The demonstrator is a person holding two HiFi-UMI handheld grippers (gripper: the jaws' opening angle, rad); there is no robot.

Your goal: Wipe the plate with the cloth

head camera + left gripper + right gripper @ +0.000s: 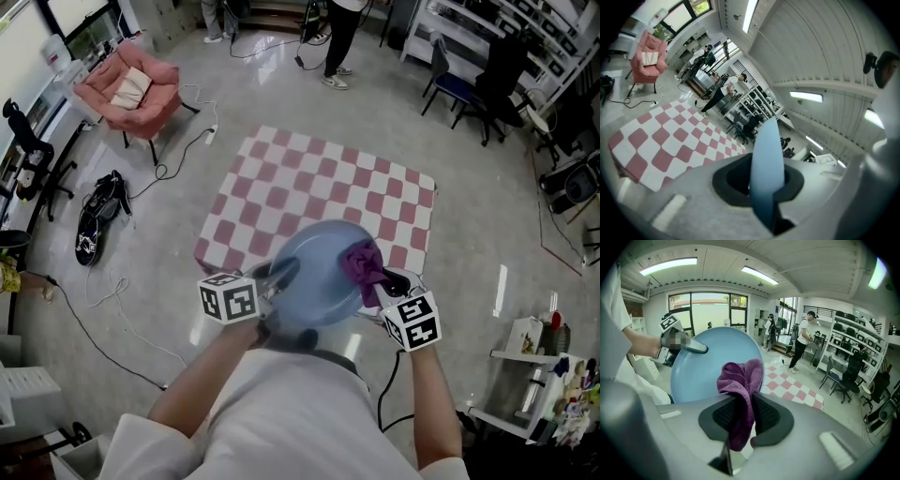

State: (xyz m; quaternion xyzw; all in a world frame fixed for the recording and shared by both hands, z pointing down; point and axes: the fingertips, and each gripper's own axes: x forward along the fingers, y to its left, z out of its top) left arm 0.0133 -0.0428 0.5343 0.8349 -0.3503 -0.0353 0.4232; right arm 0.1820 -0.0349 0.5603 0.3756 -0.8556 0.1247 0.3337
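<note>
A light blue plate (319, 274) hangs in the air over the near edge of the checkered table (309, 187). My left gripper (279, 275) is shut on the plate's left rim; in the left gripper view the plate (766, 164) shows edge-on between the jaws. A purple cloth (362, 266) is bunched against the plate's right side, and my right gripper (386, 281) is shut on it. In the right gripper view the cloth (739, 390) hangs between the jaws in front of the tilted plate (708, 366), with the left gripper (691, 347) on the plate's far rim.
The table wears a red and white checkered cover with nothing on it. A pink armchair (128, 89) stands far left, bags (98, 211) and cables lie on the floor. Dark chairs (469, 89), shelves and people (336, 37) are at the back.
</note>
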